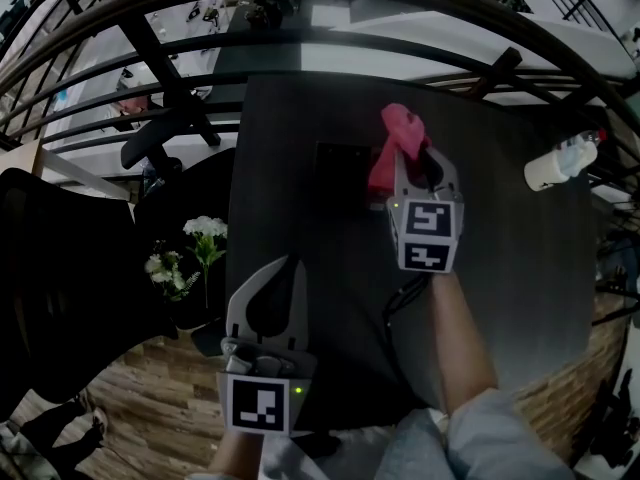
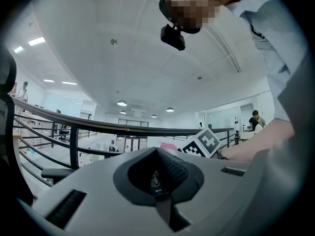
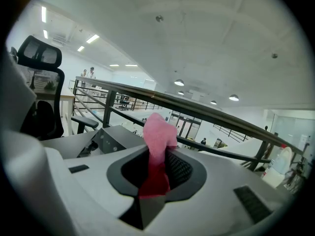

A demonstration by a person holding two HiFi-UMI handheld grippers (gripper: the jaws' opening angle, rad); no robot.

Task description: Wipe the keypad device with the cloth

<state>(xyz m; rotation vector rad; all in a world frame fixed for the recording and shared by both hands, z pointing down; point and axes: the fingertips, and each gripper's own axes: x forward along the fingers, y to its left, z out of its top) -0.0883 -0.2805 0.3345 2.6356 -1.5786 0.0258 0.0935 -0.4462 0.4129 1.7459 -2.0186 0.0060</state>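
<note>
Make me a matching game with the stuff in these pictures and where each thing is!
Things:
1. pink cloth
2. keypad device
3. white bottle
4. white flowers

Places:
A. off the table, past its left edge
B. pinched in the right gripper
C. near the table's right edge
D. lying on the table, just left of the cloth

Pairs: 1-B, 2-D, 3-C, 4-A.

Pink crumpled cloth (image 1: pixel 392 143); black rectangular keypad device (image 1: pixel 342 173); dark grey tabletop (image 1: pixel 520 268); light grey right gripper (image 1: pixel 408 156), black-and-white square markers on its cube (image 1: pixel 430 236); white flower bunch (image 1: pixel 205 228)
</note>
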